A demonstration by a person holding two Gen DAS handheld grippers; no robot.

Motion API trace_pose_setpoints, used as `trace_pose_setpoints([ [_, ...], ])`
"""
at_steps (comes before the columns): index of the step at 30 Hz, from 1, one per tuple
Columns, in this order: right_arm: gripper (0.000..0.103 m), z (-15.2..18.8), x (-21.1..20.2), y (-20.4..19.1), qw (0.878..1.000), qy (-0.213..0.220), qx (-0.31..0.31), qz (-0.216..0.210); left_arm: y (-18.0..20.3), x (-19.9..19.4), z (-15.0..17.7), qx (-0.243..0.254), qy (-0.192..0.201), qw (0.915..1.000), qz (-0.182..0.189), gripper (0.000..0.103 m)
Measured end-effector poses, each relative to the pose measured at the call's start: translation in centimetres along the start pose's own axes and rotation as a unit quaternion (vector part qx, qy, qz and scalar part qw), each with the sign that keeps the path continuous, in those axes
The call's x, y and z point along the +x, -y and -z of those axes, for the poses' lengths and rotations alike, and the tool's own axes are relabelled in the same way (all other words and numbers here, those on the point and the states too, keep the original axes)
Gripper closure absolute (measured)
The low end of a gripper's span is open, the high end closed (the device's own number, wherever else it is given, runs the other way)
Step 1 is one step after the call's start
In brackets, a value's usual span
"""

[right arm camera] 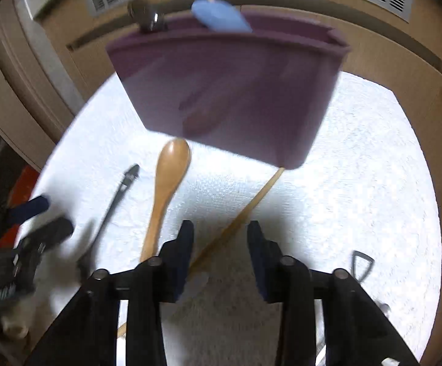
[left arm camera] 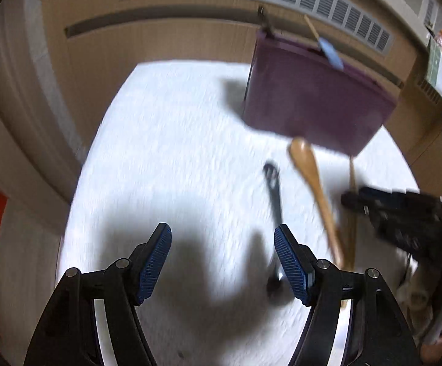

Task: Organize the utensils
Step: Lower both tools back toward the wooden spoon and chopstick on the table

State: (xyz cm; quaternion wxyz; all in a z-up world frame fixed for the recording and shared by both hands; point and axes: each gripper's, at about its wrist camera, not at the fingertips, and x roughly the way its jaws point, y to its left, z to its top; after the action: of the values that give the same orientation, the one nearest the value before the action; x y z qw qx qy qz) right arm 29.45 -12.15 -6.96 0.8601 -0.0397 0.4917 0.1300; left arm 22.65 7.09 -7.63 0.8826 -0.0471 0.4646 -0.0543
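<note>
Blue-padded left fingers (left arm camera: 157,254) wide apart, empty

White table (right arm camera: 358,158): bin (right arm camera: 230,91), spoon (right arm camera: 167,183).

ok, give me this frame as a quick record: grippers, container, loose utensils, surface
left gripper: open, holding nothing, over the cloth
right gripper: open, holding nothing, jaws either side of the thin wooden stick
container: purple bin at the back of the cloth
in bin: blue spatula and a metal utensil, both sticking out of the top
loose on cloth: wooden spoon, black utensil, thin wooden stick
surface: white textured cloth
image quality: motion blur in both views
</note>
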Motion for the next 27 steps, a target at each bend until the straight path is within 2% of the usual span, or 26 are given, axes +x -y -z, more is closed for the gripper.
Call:
trace_pose_setpoints([
  [2,0.075,0.5,0.0,-0.7,1.000,0.008,-0.019,0.021,0.1,0.2,1.0,-0.003,-0.009,0.9999,0.004,0.030],
  [5,0.087,1.8,-0.8,-1.4,0.999,0.004,-0.041,0.020,0.4,0.1,1.3,-0.002,-0.013,0.9999,0.009,0.030],
  [14,0.092,8.1,-4.5,0.9,0.999,-0.003,-0.041,-0.010,3.6,0.2,-0.6,0.019,-0.019,0.9990,0.037,0.030],
  [18,0.092,9.3,-5.1,2.1,1.000,0.005,-0.024,-0.019,5.8,0.8,-2.1,0.036,-0.017,0.9978,0.052,0.030],
  [21,0.092,10.0,-5.5,2.9,0.999,0.022,-0.010,-0.029,7.4,2.0,-3.2,0.049,-0.027,0.9973,0.048,0.030],
  [24,0.091,10.5,-5.9,3.4,0.998,0.039,0.002,-0.048,8.8,3.2,-3.7,0.068,-0.025,0.9973,0.008,0.030],
  [27,0.081,10.7,-6.4,3.9,0.996,0.056,0.014,-0.069,9.1,4.1,-3.4,0.071,-0.028,0.9970,-0.013,0.030],
])
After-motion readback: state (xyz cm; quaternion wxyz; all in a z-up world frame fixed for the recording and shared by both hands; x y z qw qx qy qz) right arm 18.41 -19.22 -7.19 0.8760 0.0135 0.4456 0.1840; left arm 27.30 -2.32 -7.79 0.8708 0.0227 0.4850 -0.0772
